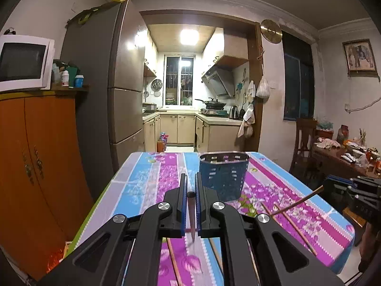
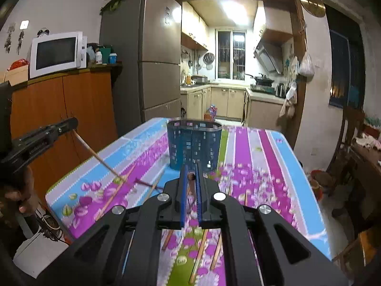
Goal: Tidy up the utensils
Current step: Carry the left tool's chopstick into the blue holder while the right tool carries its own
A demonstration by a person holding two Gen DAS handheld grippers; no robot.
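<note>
A blue perforated utensil holder (image 1: 223,175) with a metal rim stands on the floral tablecloth; it also shows in the right wrist view (image 2: 194,146). My left gripper (image 1: 191,178) is shut on a wooden chopstick (image 1: 191,214), held above the table just left of the holder. My right gripper (image 2: 191,169) is shut on another chopstick (image 2: 190,177), close in front of the holder. Each gripper shows in the other's view with its chopstick slanting down: the right (image 1: 352,190) and the left (image 2: 40,138). Several chopsticks (image 1: 294,228) lie loose on the cloth (image 2: 114,190).
The table (image 1: 142,178) ends at a far edge toward the kitchen doorway. An orange cabinet (image 1: 35,166) with a microwave and a grey fridge (image 1: 107,95) stand left. A wooden chair (image 1: 304,143) and a cluttered side table (image 1: 345,157) stand right.
</note>
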